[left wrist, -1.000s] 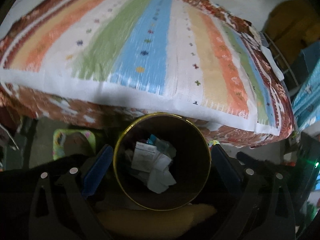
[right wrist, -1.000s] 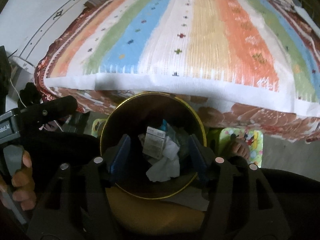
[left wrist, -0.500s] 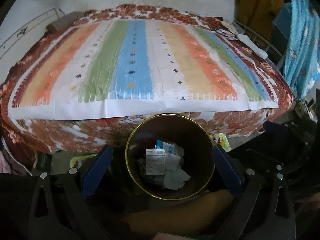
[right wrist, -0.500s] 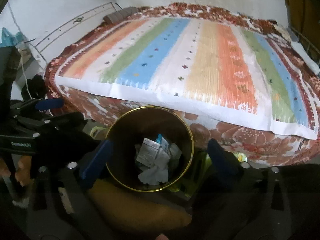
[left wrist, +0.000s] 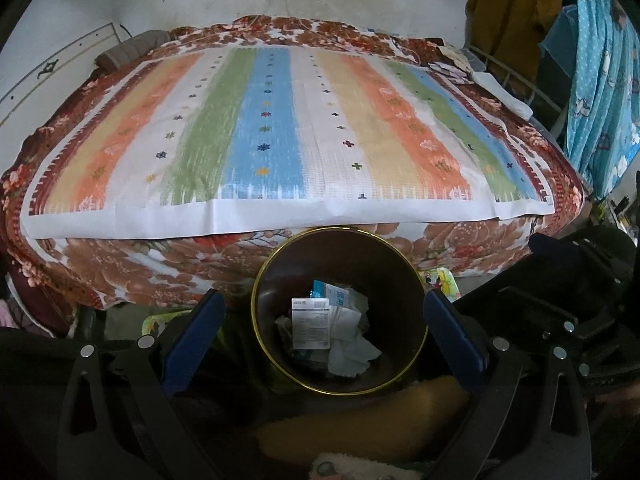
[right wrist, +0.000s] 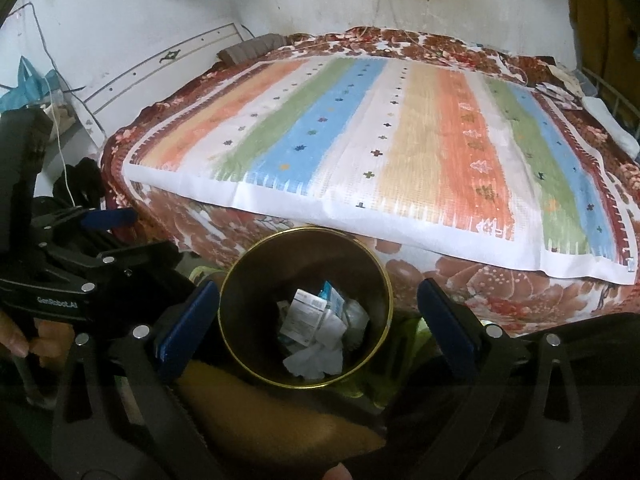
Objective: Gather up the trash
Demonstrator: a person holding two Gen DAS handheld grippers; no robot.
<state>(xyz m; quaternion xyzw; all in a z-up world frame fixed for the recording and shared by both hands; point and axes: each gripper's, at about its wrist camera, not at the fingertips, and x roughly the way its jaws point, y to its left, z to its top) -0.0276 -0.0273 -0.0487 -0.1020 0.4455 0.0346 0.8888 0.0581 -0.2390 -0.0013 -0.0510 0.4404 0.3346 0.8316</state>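
Several pieces of trash lying inside bin, lower centre of both frames: white printed carton face up, crumpled white paper beside it, blue-and-white wrapper just behind. Dark round bin with gold rim, standing upright on floor, just in front of bed edge.

Left gripper hovering above bin, jaws spread wide, nothing between blue pads; pads sitting outside rim at lower left and lower right of left wrist frame. Right gripper likewise spread to full width, empty, blue pads flanking bin on both sides. Left gripper also showing at left edge of right wrist frame, with fingers of hand wrapping its handle.

Yellow-brown soft object lying at bottom centre, touching near side of bin; identity unclear.

Striped mat covering bed, filling upper half of both frames; brown floral bedspread hanging below mat edge. Blue patterned cloth hanging at upper right of left wrist frame. White wall rising behind bed.
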